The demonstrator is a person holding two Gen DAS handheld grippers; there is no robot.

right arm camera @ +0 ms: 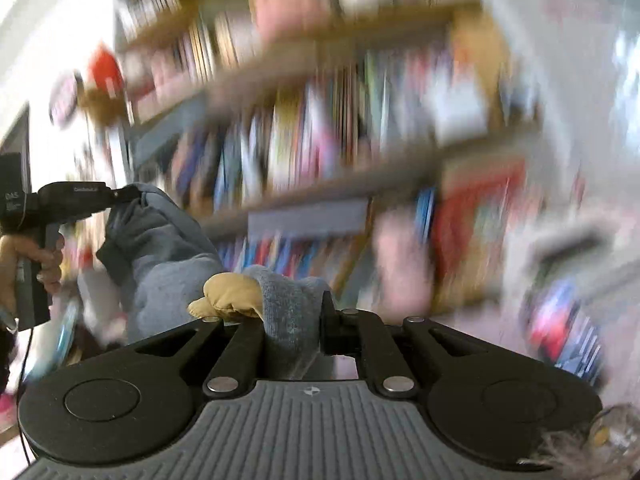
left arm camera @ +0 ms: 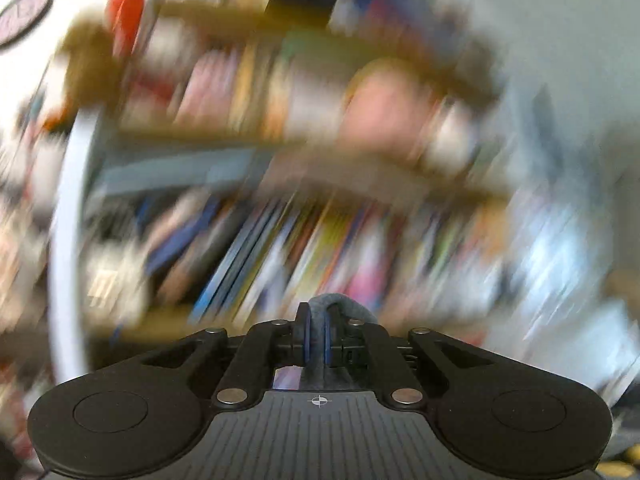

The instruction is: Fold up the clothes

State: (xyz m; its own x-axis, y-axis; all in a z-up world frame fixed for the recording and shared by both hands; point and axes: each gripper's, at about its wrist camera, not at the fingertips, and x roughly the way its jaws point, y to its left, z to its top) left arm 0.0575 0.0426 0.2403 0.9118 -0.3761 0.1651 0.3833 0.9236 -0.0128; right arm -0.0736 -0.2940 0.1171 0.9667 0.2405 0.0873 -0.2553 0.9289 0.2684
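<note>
A blue-grey garment (right arm camera: 160, 256) with a tan lining patch (right arm camera: 230, 294) hangs in the air between both grippers. My right gripper (right arm camera: 294, 320) is shut on a bunched edge of it. My left gripper (left arm camera: 317, 336) is shut on another fold of the same garment (left arm camera: 340, 306); it also shows in the right wrist view (right arm camera: 124, 194) at the left, held by a hand, pinching the garment's upper edge. Both wrist views are strongly blurred by motion.
A wooden bookshelf (right arm camera: 360, 184) packed with colourful books fills the background of both views; it also shows in the left wrist view (left arm camera: 280, 216). A white curved post (left arm camera: 68, 220) stands at the left. A white wall (left arm camera: 560, 40) is at the right.
</note>
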